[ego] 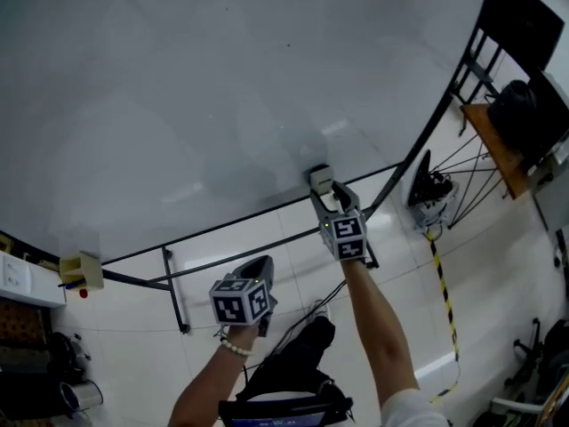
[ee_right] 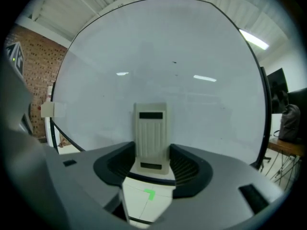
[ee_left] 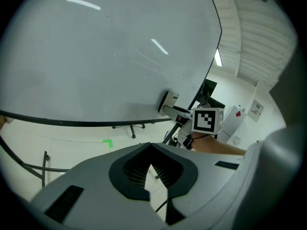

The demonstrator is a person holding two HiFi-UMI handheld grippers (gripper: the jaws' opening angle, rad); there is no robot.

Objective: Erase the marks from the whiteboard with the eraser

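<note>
Just below the centre of the head view, the right claw [ego: 324, 194] is clamped on the pale ribbed eraser [ego: 320, 177]. The eraser's far end appears to rest against the whiteboard [ego: 222, 78] just above the board's dark lower edge, and the board fills the upper part of the frame. The left claw [ego: 259, 271] sits lower and left of centre with its jaws drawn together on nothing, held apart from the board over the tiled floor [ego: 498, 283].

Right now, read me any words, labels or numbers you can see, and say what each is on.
No text can be read anywhere.
On the eraser: two dark label strips, print not legible.
On the wall sign: too small to read.
On the whiteboard: no writing, only tiny specks.
</note>
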